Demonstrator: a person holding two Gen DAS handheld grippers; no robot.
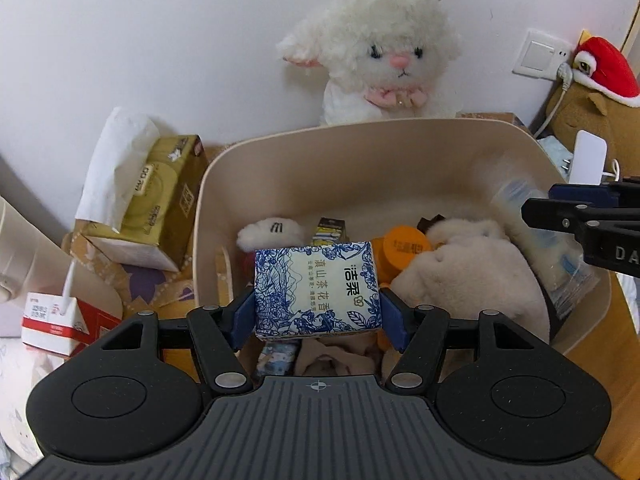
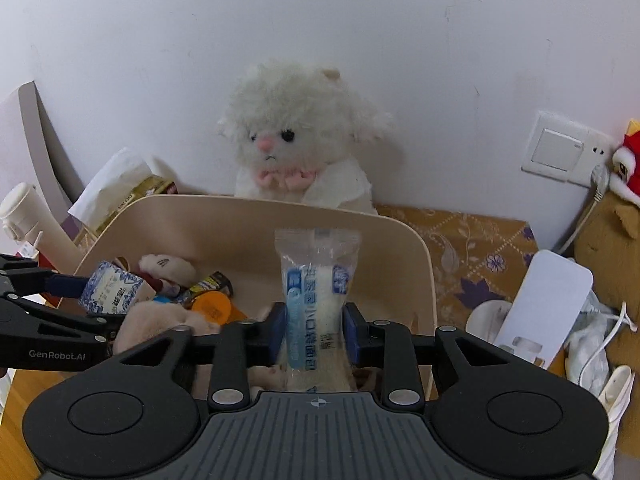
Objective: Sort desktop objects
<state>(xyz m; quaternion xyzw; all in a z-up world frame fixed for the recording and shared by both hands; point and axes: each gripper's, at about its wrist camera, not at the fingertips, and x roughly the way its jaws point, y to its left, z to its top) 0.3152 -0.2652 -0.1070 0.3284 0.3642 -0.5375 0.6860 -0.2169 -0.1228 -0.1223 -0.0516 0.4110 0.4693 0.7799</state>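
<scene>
left wrist view: left gripper [image 1: 318, 316] clamped on blue-and-white tissue pack [image 1: 317, 288], fingers [image 1: 244, 316] pressing both sides, held above beige bin [image 1: 280, 160] holding orange lid [image 1: 406, 246] and beige plush [image 1: 468, 276]. white lamb toy [image 1: 376, 52] behind the bin.

right wrist view: right gripper [image 2: 316, 330] closed on clear snack packet [image 2: 316, 292], upright over the bin's [image 2: 424, 280] near right side. white charger [image 2: 544, 308] lying on the worktop [image 2: 472, 240] beside it.

Both wrist cameras look forward and slightly down, close over the beige plastic storage bin [image 1: 400, 152] [image 2: 256, 220]; both share the fluffy white plush lamb [image 1: 380, 48] [image 2: 300, 132] at twelve o'clock.
</scene>
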